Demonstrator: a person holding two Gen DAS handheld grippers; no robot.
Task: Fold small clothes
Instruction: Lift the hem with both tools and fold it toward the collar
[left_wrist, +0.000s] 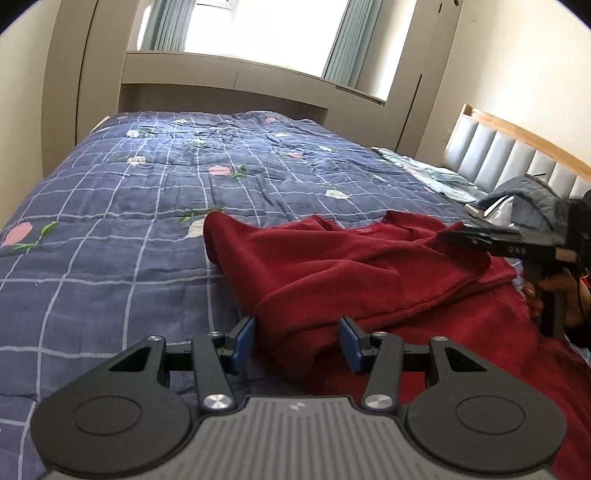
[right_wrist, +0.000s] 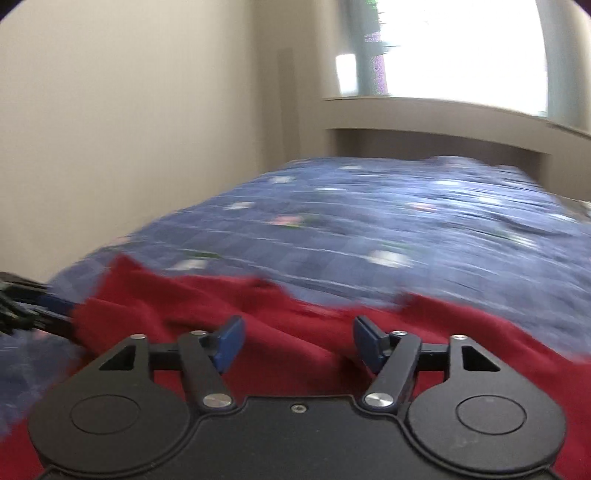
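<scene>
Here the red garment (left_wrist: 351, 273) lies partly folded on the blue checked quilt (left_wrist: 129, 206) of the bed, one layer doubled over toward the headboard (left_wrist: 517, 162). The left gripper (left_wrist: 297, 341) is released, jaws apart, a fold of the garment lying between its blue pads without being pinched. The right gripper (right_wrist: 298, 343) is also released, jaws spread above the cloth; its view is motion-blurred.

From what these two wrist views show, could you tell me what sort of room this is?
Most likely a bedroom: a large bed under a blue checked quilt, a padded headboard, and a curtained window. A red garment lies on the quilt.
</scene>
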